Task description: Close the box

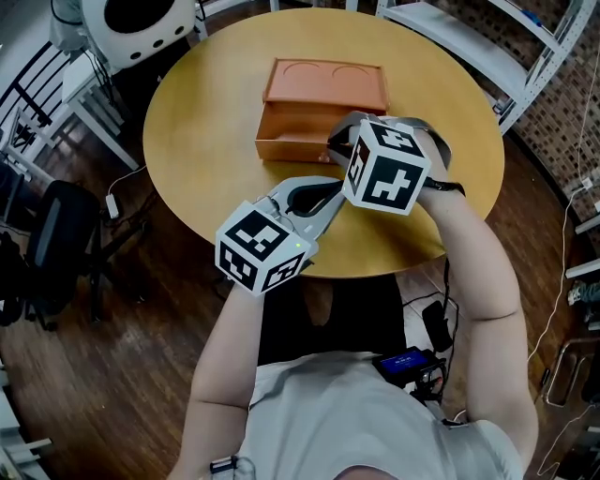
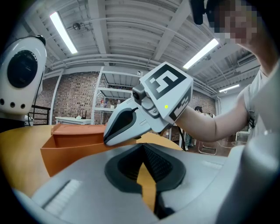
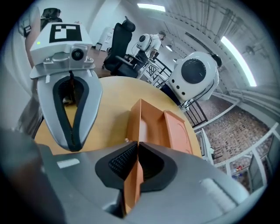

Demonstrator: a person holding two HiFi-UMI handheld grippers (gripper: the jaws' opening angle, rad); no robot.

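An orange box (image 1: pixel 309 117) stands open on the round wooden table (image 1: pixel 197 122), its lid (image 1: pixel 328 82) lying flat behind it. My right gripper (image 1: pixel 334 142) is at the box's near right corner, shut on the thin front wall (image 3: pixel 139 127), which runs straight between the pads. In the right gripper view the open tray and the lid (image 3: pixel 177 131) stretch away from the jaws. My left gripper (image 1: pixel 336 194) hovers just in front of the box, above the table, shut with nothing in it. It points at the right gripper (image 2: pixel 109 138) and the box (image 2: pixel 70 148).
The table's near edge (image 1: pixel 356 267) lies just under the left gripper. A white round machine (image 1: pixel 141 23) stands beyond the table at the far left, a black office chair (image 1: pixel 56 244) on the left, metal shelving (image 1: pixel 487 42) at the far right. Cables and a device lie on the wood floor (image 1: pixel 412 361).
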